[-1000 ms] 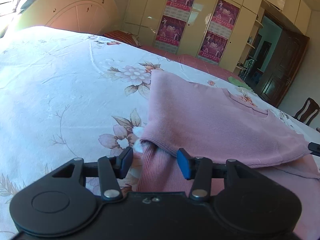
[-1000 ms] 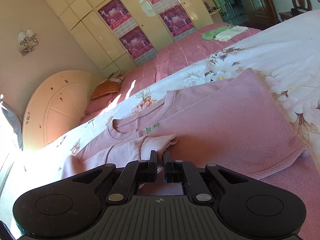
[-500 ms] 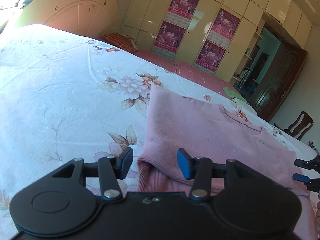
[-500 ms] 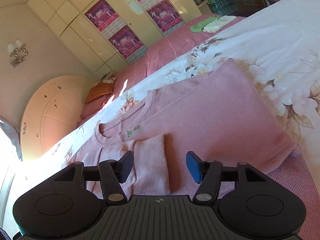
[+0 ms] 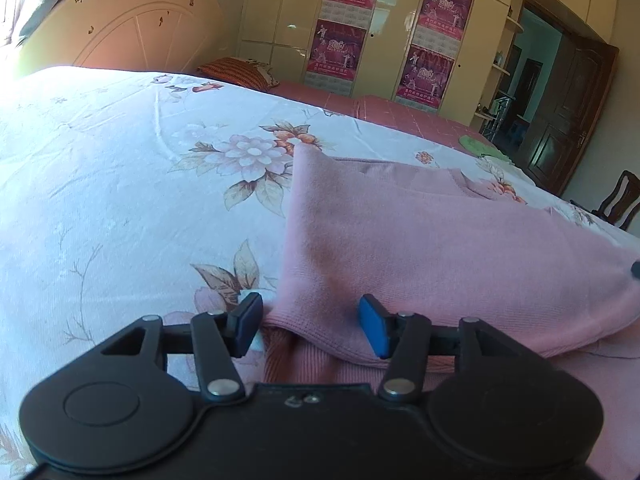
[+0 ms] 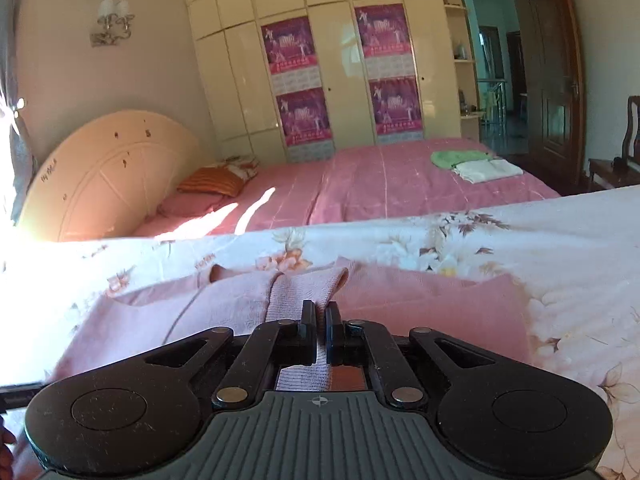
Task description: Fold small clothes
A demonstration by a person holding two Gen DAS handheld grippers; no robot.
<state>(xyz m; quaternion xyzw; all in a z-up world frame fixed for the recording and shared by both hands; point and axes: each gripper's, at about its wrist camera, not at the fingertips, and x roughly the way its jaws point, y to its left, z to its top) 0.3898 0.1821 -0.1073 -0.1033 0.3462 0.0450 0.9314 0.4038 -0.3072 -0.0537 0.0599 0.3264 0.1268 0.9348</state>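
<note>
a: where's the sweater?
b: the pink sweater [image 5: 440, 240] lies spread on the flowered bedsheet [image 5: 120, 184], one side folded over on itself.
a: and the left gripper [image 5: 310, 326]?
b: its jaws stand apart, low over the folded hem corner, with the cloth between them and nothing pinched.
a: the right gripper [image 6: 320, 330]?
b: pressed together on a strip of the sweater's lighter pink knit, which looks like a sleeve [image 6: 298, 292], drawn up off the body of the sweater.
</note>
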